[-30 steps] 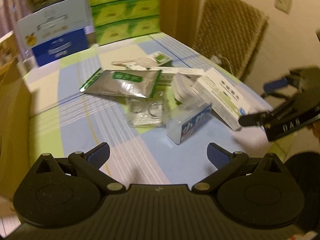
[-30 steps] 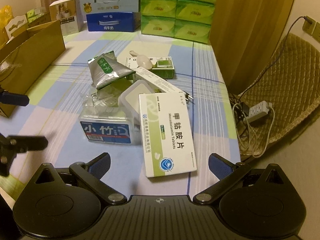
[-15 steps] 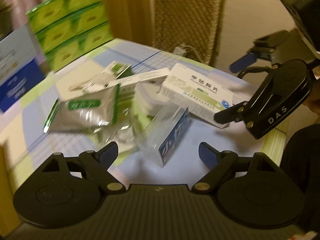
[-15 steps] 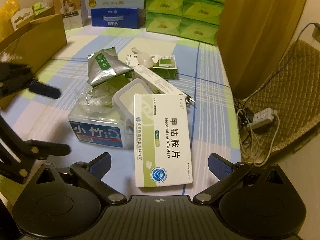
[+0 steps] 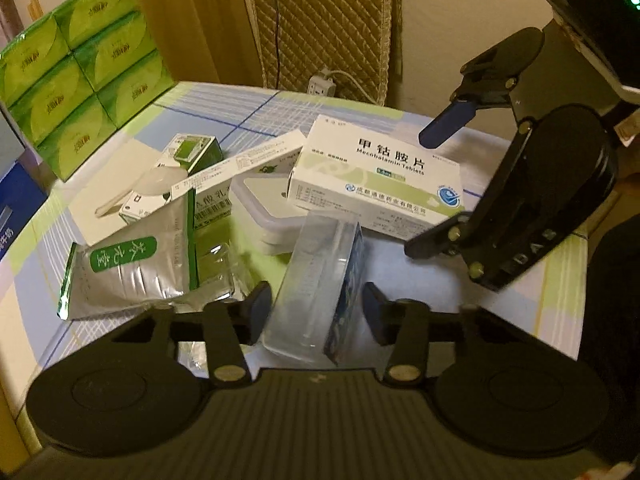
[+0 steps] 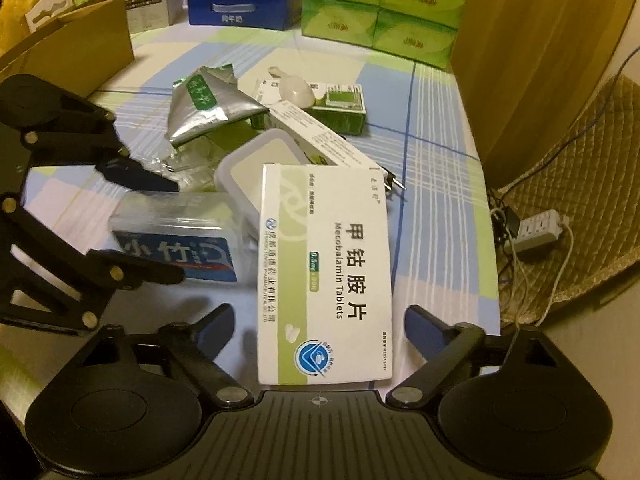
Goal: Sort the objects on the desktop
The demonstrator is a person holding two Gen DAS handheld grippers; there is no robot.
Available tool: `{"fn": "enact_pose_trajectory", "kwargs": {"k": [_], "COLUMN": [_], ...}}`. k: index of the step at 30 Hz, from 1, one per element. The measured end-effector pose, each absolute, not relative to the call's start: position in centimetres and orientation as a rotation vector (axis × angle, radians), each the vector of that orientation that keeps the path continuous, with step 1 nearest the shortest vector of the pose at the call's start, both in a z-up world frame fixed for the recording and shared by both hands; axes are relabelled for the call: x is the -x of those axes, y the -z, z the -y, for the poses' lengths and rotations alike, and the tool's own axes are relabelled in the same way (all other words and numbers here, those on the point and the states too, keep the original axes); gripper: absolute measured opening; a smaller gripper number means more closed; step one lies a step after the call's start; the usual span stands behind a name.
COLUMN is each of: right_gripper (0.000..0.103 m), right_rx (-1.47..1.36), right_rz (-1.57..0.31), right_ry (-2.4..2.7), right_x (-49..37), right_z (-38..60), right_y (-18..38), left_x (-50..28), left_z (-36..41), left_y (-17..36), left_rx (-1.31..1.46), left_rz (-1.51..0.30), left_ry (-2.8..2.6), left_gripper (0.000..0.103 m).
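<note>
A clear plastic box with a blue label [image 5: 316, 292] [image 6: 172, 236] lies on the checked tablecloth [image 5: 400, 292]. My left gripper [image 5: 316, 306] [image 6: 178, 232] is shut on it, one pad against each long side. A white Mecobalamin tablet box [image 6: 324, 280] [image 5: 380, 180] leans on a white lidded container [image 6: 260, 160]. My right gripper [image 6: 318, 320] [image 5: 416, 192] stands open, its fingers wide on either side of the tablet box's near end without touching it. Behind lie a silver foil pouch [image 5: 132, 268], a long narrow white box [image 5: 240, 164] and a small green box [image 6: 340, 104].
Green tissue packs [image 6: 380, 12] and a blue carton [image 6: 240, 8] line the table's far edge. An open cardboard box [image 6: 72, 52] stands at the left. A white scoop [image 6: 296, 90] rests on the green box. Beyond the right edge are a power strip [image 6: 536, 232] and a quilted chair [image 5: 332, 20].
My left gripper swung right, came up to the clear plastic box and narrowed from wide open onto its sides. The right gripper moved forward over the tablet box, still open.
</note>
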State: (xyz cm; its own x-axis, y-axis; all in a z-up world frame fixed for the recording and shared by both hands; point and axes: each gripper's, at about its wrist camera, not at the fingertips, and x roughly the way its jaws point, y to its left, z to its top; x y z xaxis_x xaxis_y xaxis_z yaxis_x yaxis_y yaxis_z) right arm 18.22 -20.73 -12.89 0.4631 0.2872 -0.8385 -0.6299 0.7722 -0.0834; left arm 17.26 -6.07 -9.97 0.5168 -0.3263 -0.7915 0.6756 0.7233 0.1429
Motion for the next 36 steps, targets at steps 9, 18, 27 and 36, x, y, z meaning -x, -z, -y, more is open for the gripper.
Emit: {"fn": "enact_pose_trajectory", "kwargs": {"k": [9, 18, 27, 36], "right_gripper": [0.068, 0.068, 0.068, 0.080], "right_rx": [0.382, 0.349, 0.356, 0.326], "right_rz": [-0.978, -1.013, -1.027, -1.019], "right_ry": [-0.564, -0.575, -0.617, -0.596], "right_x": [-17.7, -13.9, -10.5, -10.8], "right_z": [20.4, 19.7, 18.8, 18.7], "right_y": [12.7, 11.5, 11.6, 12.4], "left_x": [-14.3, -9.9, -7.8, -8.4], "left_z": [4.4, 2.5, 1.3, 1.2], "left_y": [9.6, 8.8, 9.3, 9.9], "left_rx": [-0.393, -0.312, -0.246, -0.180], "left_rz": [-0.880, -0.931, -0.939, -0.916], "left_ry": [0.570, 0.438, 0.374, 0.343], "left_gripper": [0.026, 0.026, 0.036, 0.038]}}
